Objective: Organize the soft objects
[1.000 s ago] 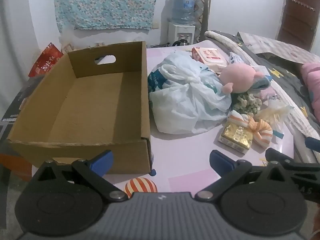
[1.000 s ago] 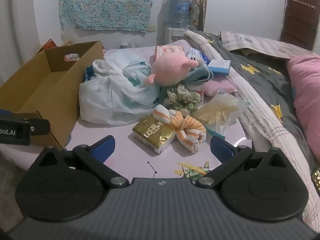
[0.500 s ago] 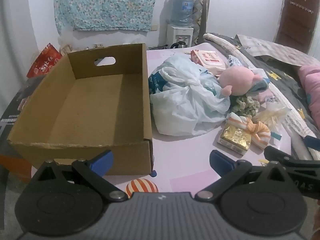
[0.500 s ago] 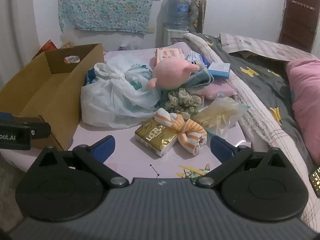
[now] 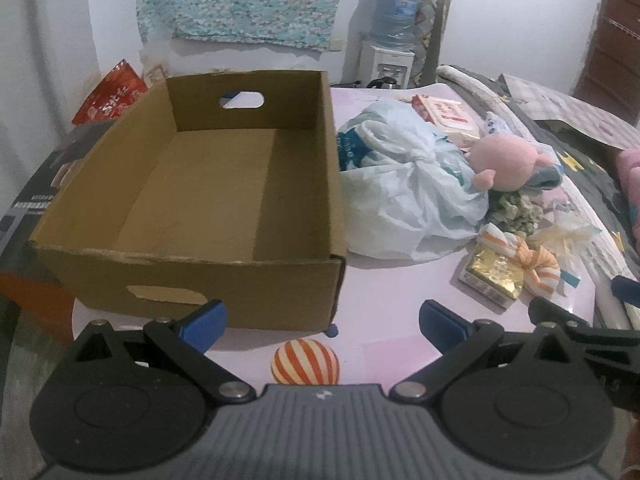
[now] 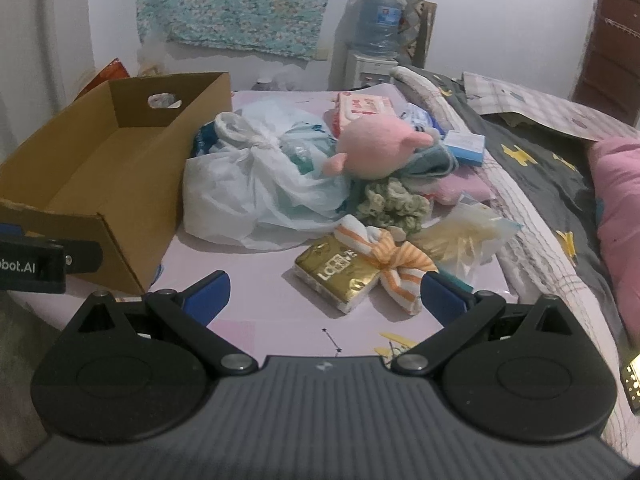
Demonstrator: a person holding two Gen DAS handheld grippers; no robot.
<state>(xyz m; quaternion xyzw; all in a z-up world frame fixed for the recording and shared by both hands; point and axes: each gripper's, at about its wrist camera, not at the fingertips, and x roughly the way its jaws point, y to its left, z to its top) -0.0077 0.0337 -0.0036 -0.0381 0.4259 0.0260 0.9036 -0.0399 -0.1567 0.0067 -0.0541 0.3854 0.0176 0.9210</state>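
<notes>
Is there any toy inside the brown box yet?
No, the cardboard box shows only its bare brown floor, while the pink plush toy lies outside it on the pile beside the white plastic bag.

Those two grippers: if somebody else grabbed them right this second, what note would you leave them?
Left gripper: open, holding nothing, in front of the cardboard box.
Right gripper: open, holding nothing, facing the pile.
Beside the box: white plastic bag, pink plush, green scrunchie, striped cloth, gold tissue pack.
Done: nothing boxed.
Left: move the soft items into the box.
</notes>
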